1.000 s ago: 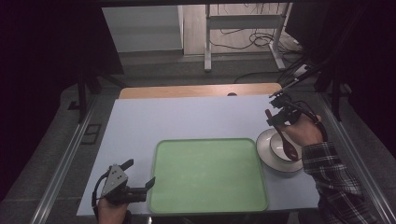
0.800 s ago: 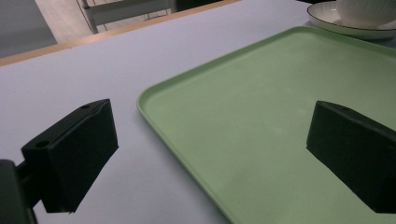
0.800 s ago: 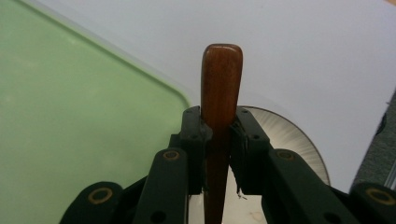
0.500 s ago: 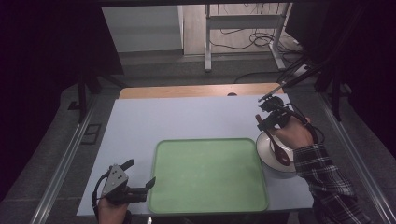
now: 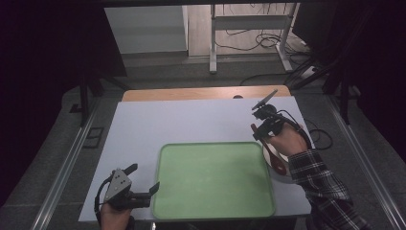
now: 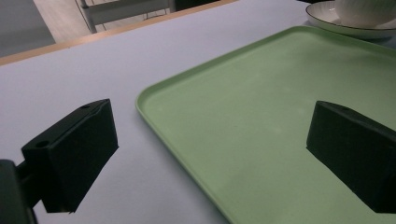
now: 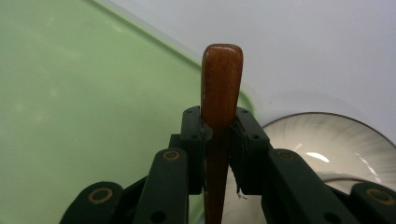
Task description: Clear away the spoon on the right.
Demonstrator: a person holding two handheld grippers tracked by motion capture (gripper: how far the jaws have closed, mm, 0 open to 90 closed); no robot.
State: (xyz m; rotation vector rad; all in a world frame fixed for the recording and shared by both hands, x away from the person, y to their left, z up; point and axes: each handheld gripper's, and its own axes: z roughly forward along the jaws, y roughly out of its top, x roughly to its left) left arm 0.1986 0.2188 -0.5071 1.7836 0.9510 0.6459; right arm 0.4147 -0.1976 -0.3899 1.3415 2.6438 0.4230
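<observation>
Although no brand, label or writing can be read on anything here, the near edge of the high view gives the clearest shapes. At the lower left of that frame the left gripper [image 5: 145, 190] is held in a hand [image 5: 114, 216] that the bottom edge cuts off; its jaws are released and wide apart, grasping nothing, with their tips close beside the near left corner of the green tray [image 5: 214, 179]. In the left gripper view the two black jaws stand far apart, one over the pale table [image 6: 70, 79] and one over the tray [image 6: 261, 140], which is plain green with a raised rounded rim and nothing lying on it.

At the right of the high view, a plaid sleeve [image 5: 321, 184] leads up to the right hand [image 5: 287, 140], which hides most of the white bowl [image 5: 286, 171] just beside the tray's right rim. The right gripper [image 5: 261, 130] is clenched on a wooden spoon [image 5: 269, 151], reddish brown, its darker rounded end showing over the bowl below the hand. In the right gripper view the spoon handle [image 7: 220, 93] stands up between the closed jaws, smooth and glossy with a rounded tip, and its lower part is hidden by the gripper; the bowl [image 7: 317, 140] at lower right has a dark rim line and is cut off.

Farther up the frame, cables [image 5: 249, 36] lie on the floor in the dim background.
</observation>
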